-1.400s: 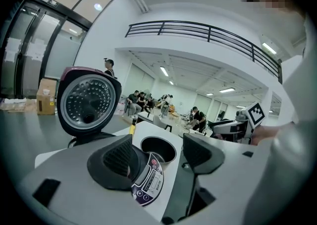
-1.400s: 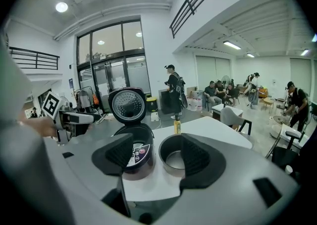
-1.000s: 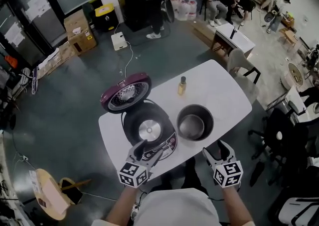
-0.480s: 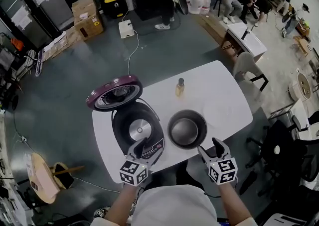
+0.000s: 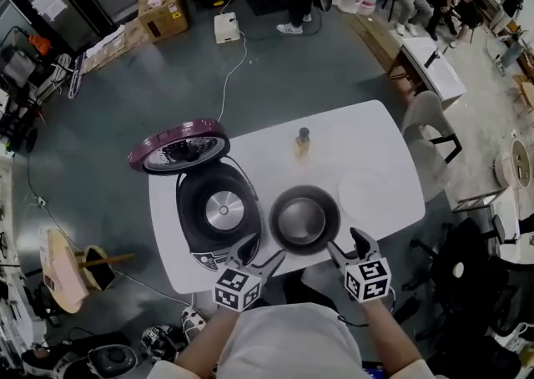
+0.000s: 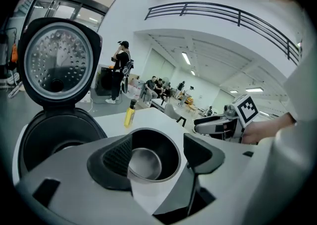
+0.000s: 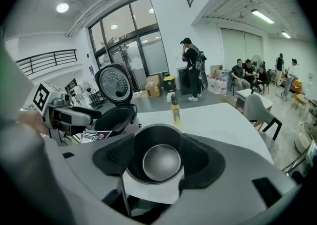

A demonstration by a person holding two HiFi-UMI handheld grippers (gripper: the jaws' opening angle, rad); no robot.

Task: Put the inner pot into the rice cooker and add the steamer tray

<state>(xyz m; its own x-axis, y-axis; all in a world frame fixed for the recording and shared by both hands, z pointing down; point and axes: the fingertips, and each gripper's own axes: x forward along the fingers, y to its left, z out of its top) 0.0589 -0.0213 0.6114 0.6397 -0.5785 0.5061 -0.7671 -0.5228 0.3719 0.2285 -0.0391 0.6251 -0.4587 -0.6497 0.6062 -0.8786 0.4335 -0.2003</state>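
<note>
The dark inner pot (image 5: 304, 219) stands empty on the white table (image 5: 384, 139), just right of the open rice cooker (image 5: 219, 210), whose maroon lid (image 5: 177, 145) is tipped back. My left gripper (image 5: 261, 254) is open at the pot's near-left side, and its own view frames the pot (image 6: 151, 157) between the jaws (image 6: 156, 152). Open as well, my right gripper (image 5: 348, 245) hovers at the pot's near-right side, the pot (image 7: 161, 162) centred between its jaws (image 7: 158, 157). Neither gripper touches the pot. A faint pale round shape (image 5: 363, 188) lies on the table right of the pot.
A small yellow bottle (image 5: 302, 144) stands on the table behind the pot. The table's near edge runs just under both grippers. Chairs (image 5: 430, 131) stand to the right, and a cable (image 5: 229, 77) crosses the floor behind. People sit far back.
My left gripper has shifted right, from over the cooker's front panel to beside the pot. The right gripper has closed in on the pot too. Both stay open.
</note>
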